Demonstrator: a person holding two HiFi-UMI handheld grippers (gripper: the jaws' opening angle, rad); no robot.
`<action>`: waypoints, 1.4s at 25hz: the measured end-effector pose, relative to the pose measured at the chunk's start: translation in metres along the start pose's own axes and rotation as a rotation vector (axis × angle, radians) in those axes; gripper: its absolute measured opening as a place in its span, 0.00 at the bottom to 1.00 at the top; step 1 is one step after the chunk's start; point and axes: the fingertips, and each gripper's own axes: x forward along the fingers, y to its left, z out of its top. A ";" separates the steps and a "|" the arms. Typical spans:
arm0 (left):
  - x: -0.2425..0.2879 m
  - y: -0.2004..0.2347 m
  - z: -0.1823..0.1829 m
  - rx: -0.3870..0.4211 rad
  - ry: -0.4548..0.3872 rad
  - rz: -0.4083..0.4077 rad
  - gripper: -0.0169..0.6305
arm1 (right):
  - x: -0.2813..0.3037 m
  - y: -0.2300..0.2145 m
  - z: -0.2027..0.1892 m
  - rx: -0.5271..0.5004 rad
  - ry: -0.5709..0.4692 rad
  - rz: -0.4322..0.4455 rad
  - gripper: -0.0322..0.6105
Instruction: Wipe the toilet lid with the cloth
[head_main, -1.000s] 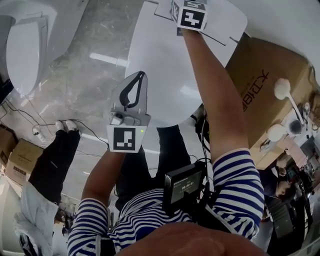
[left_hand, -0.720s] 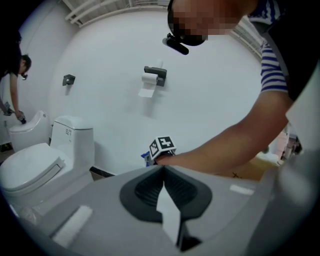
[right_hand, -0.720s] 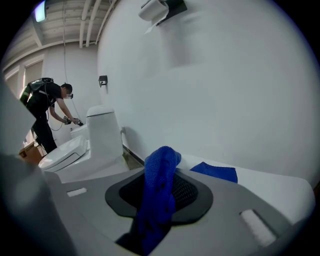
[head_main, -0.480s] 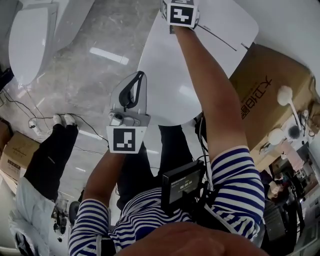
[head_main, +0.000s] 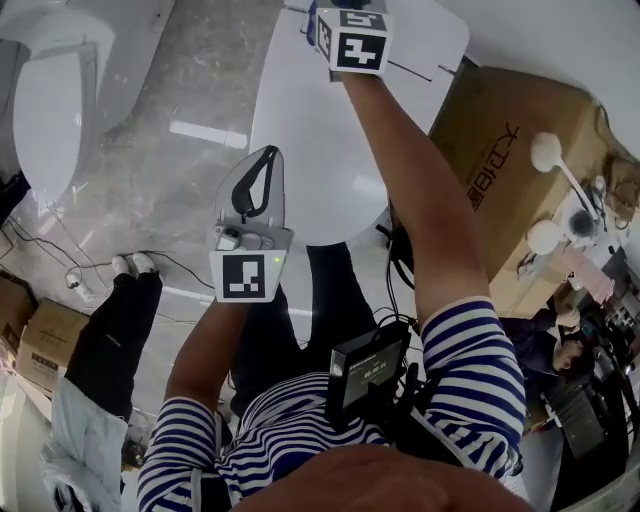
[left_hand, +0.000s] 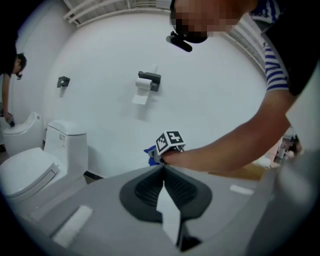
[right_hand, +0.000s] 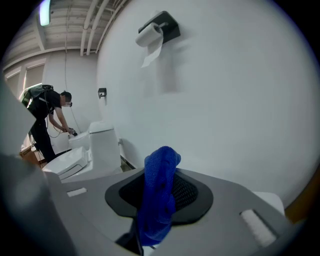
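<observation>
Blue cloth (right_hand: 158, 200) pinched in your right gripper (right_hand: 166, 170), you reach the far end of the white toilet lid (head_main: 320, 150), apparently mid-wipe; next, press down and draw it toward you. Your left gripper (left_hand: 163, 172) hangs closed, empty. A cardboard box (head_main: 510, 160) crowds the lid's right edge; the left lies open.

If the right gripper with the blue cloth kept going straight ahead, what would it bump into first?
Most likely the white wall. Nothing else shows ahead of the right gripper and its cloth. How far off the wall is I cannot tell.
</observation>
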 end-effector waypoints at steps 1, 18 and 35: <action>0.002 -0.010 0.006 0.004 -0.004 -0.021 0.03 | -0.013 -0.011 0.005 0.007 -0.012 -0.014 0.23; 0.032 -0.131 0.005 0.065 0.030 -0.228 0.03 | -0.172 -0.229 -0.069 0.138 -0.033 -0.336 0.23; 0.046 -0.126 -0.029 0.077 0.064 -0.188 0.03 | -0.116 -0.240 -0.183 0.181 0.136 -0.324 0.23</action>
